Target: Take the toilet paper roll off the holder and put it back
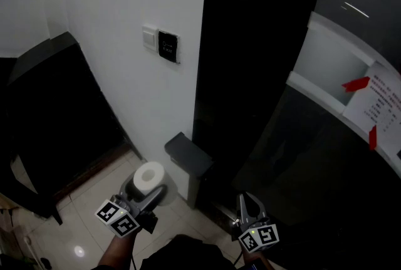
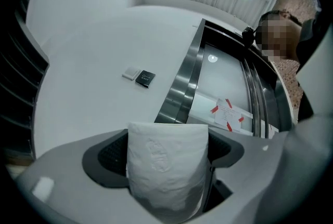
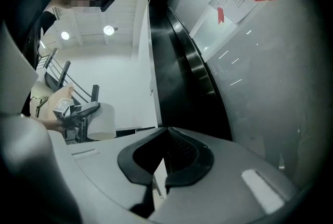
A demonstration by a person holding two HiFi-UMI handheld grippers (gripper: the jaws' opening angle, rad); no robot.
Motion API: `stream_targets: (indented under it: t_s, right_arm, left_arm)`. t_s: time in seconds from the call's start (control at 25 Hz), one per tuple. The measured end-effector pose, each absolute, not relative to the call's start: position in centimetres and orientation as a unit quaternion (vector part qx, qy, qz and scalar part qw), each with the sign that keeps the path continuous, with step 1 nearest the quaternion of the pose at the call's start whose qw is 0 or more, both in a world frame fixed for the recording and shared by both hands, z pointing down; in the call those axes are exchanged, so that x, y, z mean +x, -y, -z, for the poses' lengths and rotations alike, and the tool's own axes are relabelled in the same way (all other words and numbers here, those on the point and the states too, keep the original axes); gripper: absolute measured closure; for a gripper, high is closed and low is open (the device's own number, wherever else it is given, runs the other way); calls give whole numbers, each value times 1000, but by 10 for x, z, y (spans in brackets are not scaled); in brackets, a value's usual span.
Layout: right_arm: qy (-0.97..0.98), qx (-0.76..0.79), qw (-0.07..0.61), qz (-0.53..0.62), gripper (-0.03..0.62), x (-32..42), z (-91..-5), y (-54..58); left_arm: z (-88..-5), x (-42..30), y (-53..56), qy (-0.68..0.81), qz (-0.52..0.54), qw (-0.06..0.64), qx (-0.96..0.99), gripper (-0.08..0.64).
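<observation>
While left gripper (image 1: pixel 147 189) pinches toilet paper roll (image 1: pixel 149 176), right gripper (image 1: pixel 248 198) held low alongside, jaws pressed together

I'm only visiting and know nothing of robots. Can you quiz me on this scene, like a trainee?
1. True or false: the left tool grips the white paper toilet roll.
2. The right tool holds: A) the roll, B) nothing, C) a cloth.
3. Fill in: the white paper notice on the dark panel is fixed with ___ tape.
Key: 1 true; 2 B; 3 red.
</observation>
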State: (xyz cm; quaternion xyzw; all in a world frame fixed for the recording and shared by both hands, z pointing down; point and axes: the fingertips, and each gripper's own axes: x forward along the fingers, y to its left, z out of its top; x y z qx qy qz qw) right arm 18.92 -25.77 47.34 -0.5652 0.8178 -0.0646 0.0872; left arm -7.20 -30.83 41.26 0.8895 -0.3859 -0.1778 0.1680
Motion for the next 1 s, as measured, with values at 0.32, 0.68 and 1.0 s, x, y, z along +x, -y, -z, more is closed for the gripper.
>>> stream_targets:
  t_s: [0.32,0.68,1.0]
  right_arm:
    - [-822,-559,85,66,579,188,-475,259]
    - [-824,-556,82,71,580,186,-478,260]
    - [-819,-565,80,68,579,192,-478,259]
  left_arm:
    - [-416,-67,305,379,177,176,891,118]
    - [-415,-69,309,381,168,168,893,118]
    - [-401,-46,333,373,135,116,911,118]
